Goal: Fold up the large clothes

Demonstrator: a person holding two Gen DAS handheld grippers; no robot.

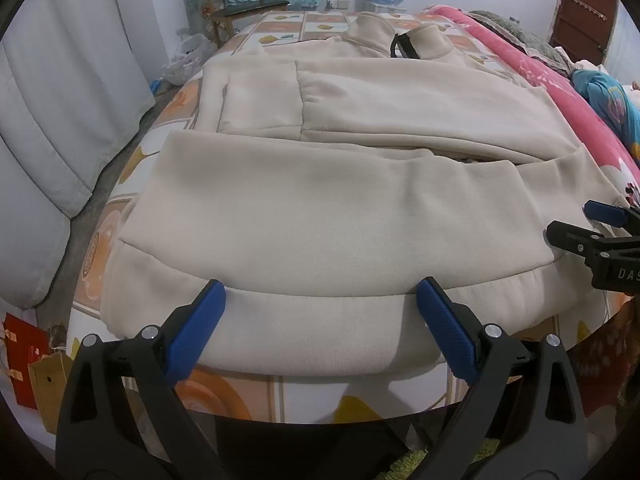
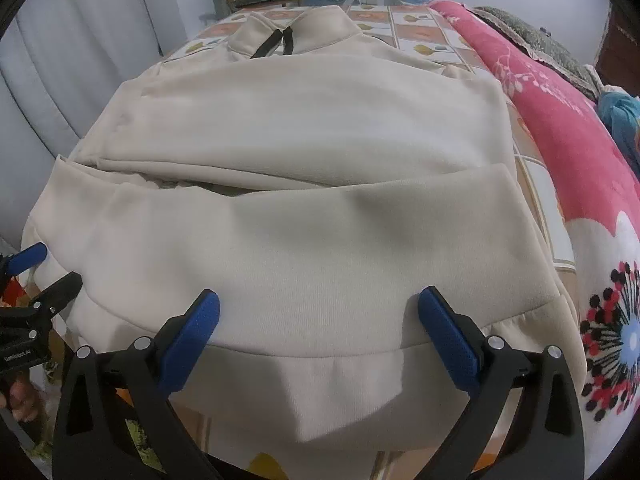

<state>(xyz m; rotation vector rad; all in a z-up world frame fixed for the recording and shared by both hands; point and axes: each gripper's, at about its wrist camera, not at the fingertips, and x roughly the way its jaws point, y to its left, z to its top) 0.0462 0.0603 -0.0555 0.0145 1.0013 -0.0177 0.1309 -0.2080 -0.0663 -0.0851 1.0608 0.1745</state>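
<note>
In the left wrist view, the left gripper point(image 1: 320, 300) has its two blue-padded fingers point(image 1: 196, 332) spread wide apart, with nothing held between them; the ribbed hem band of the cream sweatshirt point(image 1: 320, 216) lies between and just beyond the fingertips. The sweatshirt is spread flat on the bed point(image 1: 288, 396), whose sheet carries an orange and yellow tile pattern, and it stretches away from the fingers to its collar point(image 1: 400, 36) at the far end, where a black strap point(image 1: 404, 46) crosses the neck opening. A sleeve point(image 1: 360, 108) is folded across the body ahead of the fingers. To the right of the right finger, the right gripper point(image 1: 576, 226) reaches in at the garment's edge, its fingers parted. Further right lies a pink floral blanket point(image 1: 560, 92); left of the left finger hangs a pale curtain point(image 1: 60, 100). In the right wrist view, the right gripper point(image 2: 320, 312) likewise has its fingers point(image 2: 444, 340) held wide open and empty, with the hem of the sweatshirt point(image 2: 304, 240) draped between them and over the near edge of the bed point(image 2: 440, 40). Ahead of the fingertips the folded sleeve point(image 2: 300, 136) lies across the chest, the collar point(image 2: 296, 28) beyond it. Left of the left finger, the left gripper point(image 2: 50, 268) shows with its fingers apart by the garment's side; right of the right finger runs the pink blanket point(image 2: 560, 152).
</note>
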